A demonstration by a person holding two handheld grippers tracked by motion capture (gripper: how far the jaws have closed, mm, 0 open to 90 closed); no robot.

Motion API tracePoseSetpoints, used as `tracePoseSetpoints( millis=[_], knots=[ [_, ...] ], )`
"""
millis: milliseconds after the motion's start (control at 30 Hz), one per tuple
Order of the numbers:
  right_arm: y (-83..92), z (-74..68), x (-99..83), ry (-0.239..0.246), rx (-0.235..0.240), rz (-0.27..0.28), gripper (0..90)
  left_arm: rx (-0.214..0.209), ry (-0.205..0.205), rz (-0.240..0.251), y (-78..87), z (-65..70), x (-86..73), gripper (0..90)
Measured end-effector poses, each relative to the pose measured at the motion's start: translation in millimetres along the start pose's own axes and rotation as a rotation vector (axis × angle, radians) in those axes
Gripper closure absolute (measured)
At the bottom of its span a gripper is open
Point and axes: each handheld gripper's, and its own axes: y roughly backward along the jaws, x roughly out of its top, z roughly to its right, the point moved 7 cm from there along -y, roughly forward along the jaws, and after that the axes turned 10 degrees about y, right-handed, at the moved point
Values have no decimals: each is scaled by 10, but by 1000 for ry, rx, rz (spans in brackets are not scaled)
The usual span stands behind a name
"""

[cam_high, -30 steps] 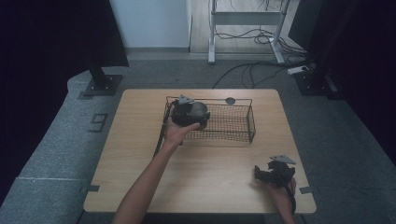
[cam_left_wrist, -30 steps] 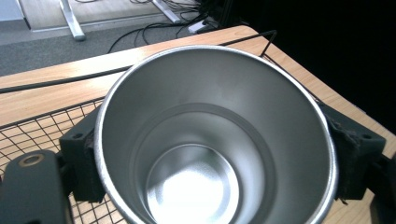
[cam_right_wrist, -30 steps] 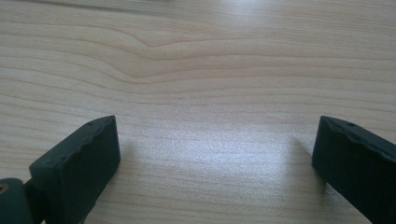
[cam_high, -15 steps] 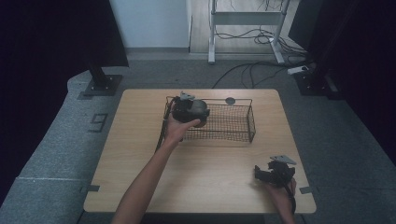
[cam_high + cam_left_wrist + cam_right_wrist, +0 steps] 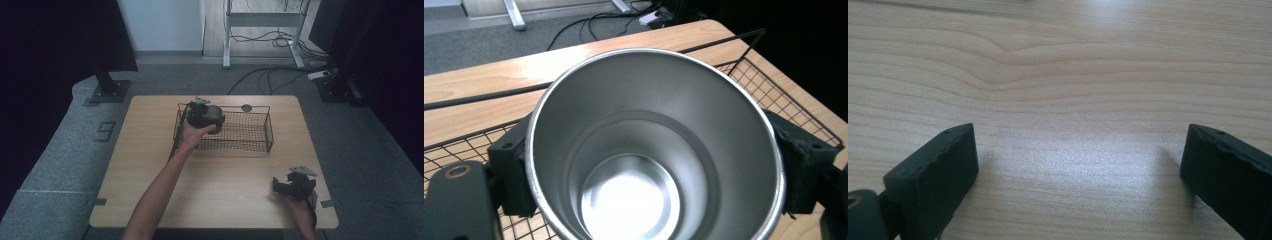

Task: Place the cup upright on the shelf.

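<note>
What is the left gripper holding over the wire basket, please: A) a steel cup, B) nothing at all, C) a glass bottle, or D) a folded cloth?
A: in the left gripper view the left gripper has a pad pressed on each side of a shiny steel cup, with the black wire basket below and behind it.

A lab or recording studio rather than a home: a bare light wooden table [image 5: 150, 165] stands on grey carpet floor [image 5: 65, 150], flanked by black curtains [image 5: 45, 45] on black metal floor stands [image 5: 110, 90], with loose black cables [image 5: 260, 77] trailing from a white metal equipment frame [image 5: 260, 20]
</note>
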Motion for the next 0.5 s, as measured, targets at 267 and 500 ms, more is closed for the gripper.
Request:
tracePoseSetpoints(
  millis=[267, 500],
  knots=[
    [0, 1, -1, 1, 0, 0, 20, 14, -6, -32, -124, -34, -82, 141],
    [1, 0, -1, -1, 0, 0, 21, 18, 9, -53, -239, -46, -162, 141]
  ],
)
